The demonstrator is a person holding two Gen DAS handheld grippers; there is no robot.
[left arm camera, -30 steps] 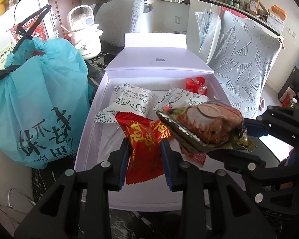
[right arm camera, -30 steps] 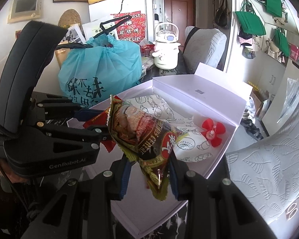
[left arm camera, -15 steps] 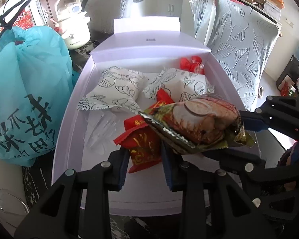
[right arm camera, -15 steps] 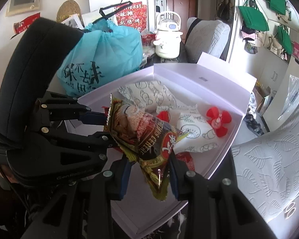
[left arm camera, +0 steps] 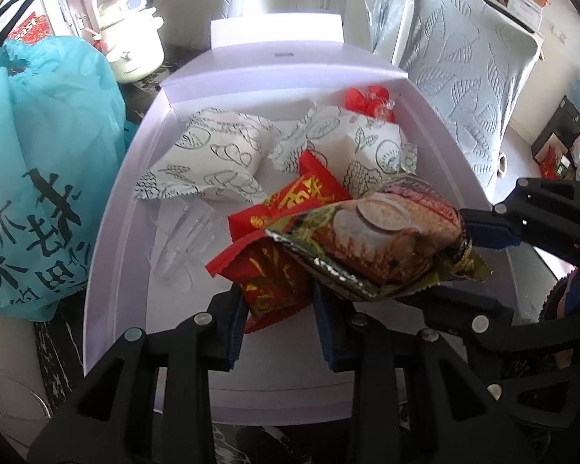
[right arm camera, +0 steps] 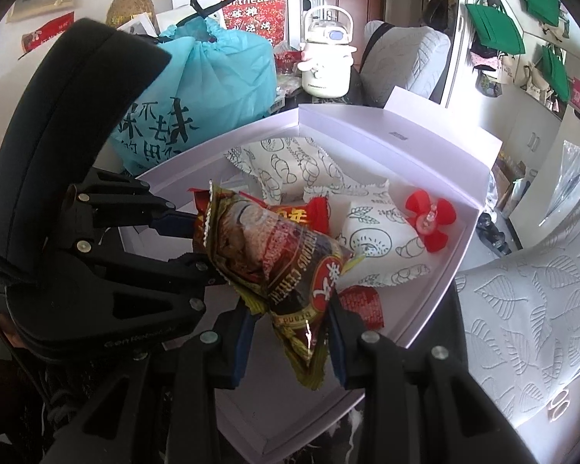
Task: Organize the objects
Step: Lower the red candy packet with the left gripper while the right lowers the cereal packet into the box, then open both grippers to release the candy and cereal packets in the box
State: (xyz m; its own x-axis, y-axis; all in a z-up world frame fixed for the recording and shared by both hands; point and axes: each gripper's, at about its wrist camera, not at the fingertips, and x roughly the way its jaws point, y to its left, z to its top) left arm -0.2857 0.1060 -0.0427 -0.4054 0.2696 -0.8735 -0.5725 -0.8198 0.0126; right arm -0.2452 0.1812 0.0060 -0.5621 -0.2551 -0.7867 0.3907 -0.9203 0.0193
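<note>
Clamping a red snack packet [left arm camera: 274,282] between its blue-padded fingers [left arm camera: 236,324], the left gripper [left arm camera: 278,328] is hanging over the near end of the open white box [left arm camera: 112,255]. Beside it, the right gripper [right arm camera: 290,344] is pinching the bottom edge of a brown cereal packet [right arm camera: 274,259], which is standing up above the box and overlapping the red one in the left wrist view.

Inside the box, two white pastry packets printed with line drawings are lying toward the far end: one [left arm camera: 212,158] at the far left, the other [left arm camera: 367,147] just right of it, their crimped edges touching or nearly so. A red flower-shaped plastic piece [right arm camera: 429,220] is sitting in the far right corner, just beyond the second pastry packet. A clear plastic wrapper [left arm camera: 181,239] is resting on the box floor near the left wall. Another small red packet [right arm camera: 361,303] is lying on the floor by the right gripper. The hinged lid [left arm camera: 278,62] is standing open at the back.

Outside the box, a teal drawstring bag [left arm camera: 38,162] is pressing close to its left wall, and a cream electric kettle [left arm camera: 131,42] is standing behind the bag.
</note>
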